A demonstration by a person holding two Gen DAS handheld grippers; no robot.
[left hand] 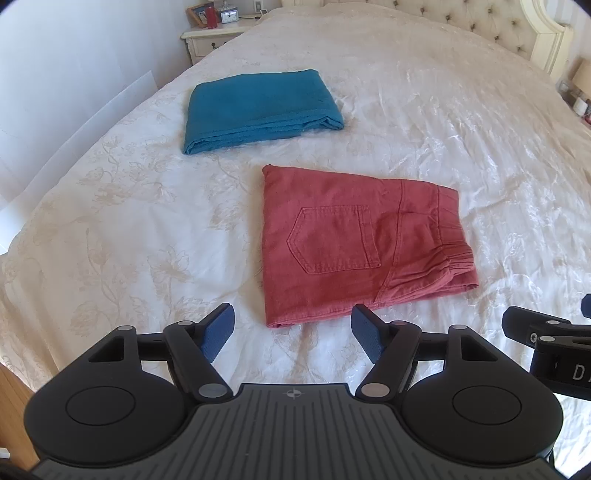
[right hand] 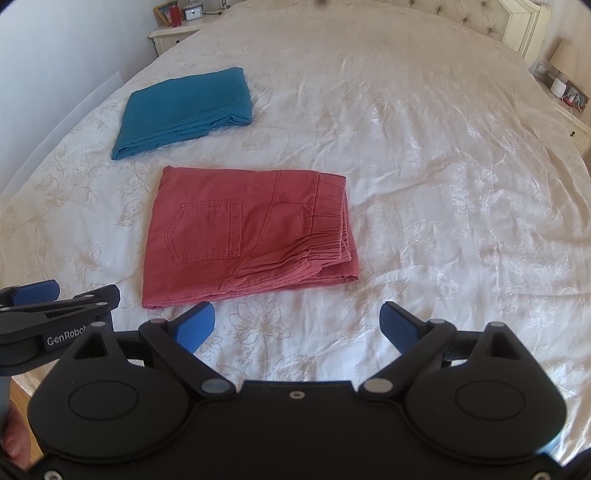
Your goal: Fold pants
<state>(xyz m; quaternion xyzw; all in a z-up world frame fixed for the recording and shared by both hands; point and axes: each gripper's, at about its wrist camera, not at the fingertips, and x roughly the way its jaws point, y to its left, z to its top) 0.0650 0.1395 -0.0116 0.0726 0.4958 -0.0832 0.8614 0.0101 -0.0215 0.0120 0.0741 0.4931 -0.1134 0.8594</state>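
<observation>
Red pants (left hand: 354,240) lie folded into a flat rectangle on the bed, back pocket up, waistband to the right; they also show in the right wrist view (right hand: 251,232). Folded teal pants (left hand: 258,109) lie farther back to the left, and show in the right wrist view too (right hand: 184,110). My left gripper (left hand: 292,328) is open and empty, just short of the red pants' near edge. My right gripper (right hand: 297,326) is open and empty, near and to the right of the red pants' near edge. Each gripper shows at the edge of the other's view.
The white floral bedspread (left hand: 443,129) covers the whole bed. A nightstand (left hand: 214,37) with a red cup, clock and frame stands at the far left. A tufted headboard (left hand: 480,22) is at the back. Another nightstand (right hand: 569,107) is on the far right.
</observation>
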